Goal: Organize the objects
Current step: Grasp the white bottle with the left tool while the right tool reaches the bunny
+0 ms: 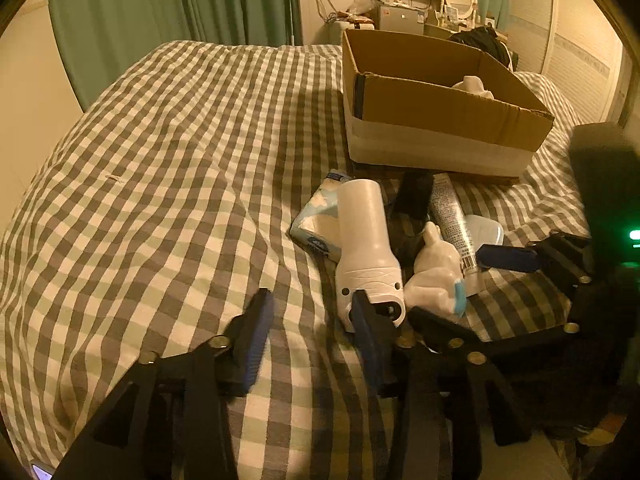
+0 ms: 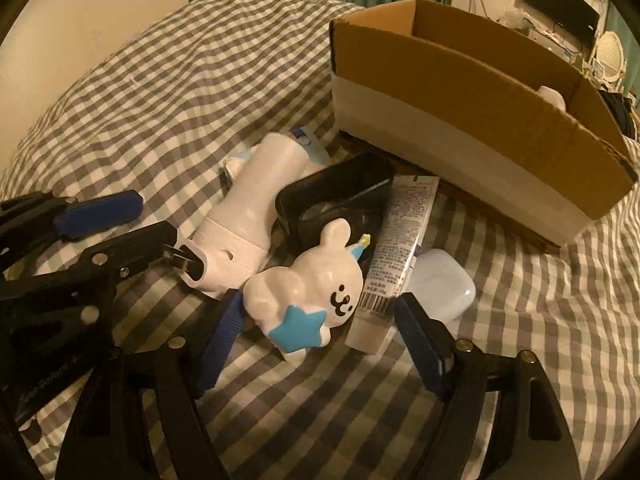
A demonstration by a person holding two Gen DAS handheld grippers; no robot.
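Note:
Loose items lie in a heap on the checked bedspread in front of a cardboard box [image 2: 460,128]. My right gripper [image 2: 320,308] is open and straddles a white rabbit figure [image 2: 304,280] with a blue star; its blue pads stand close beside the figure and a tube [image 2: 400,236] without pressing on them. My left gripper [image 1: 311,300] is open over bare bedspread, and its right finger touches the cap end of a white bottle [image 1: 364,240] that lies outside the jaws. A tissue pack [image 1: 316,224] is partly hidden under the bottle.
A black open container [image 2: 340,192] and a pale lidded case [image 2: 440,284] lie in the heap. The box [image 1: 440,120] holds a white object [image 1: 474,86]. The checked bed [image 1: 160,160] stretches left. Green curtains, a desk with a mirror and a screen stand behind.

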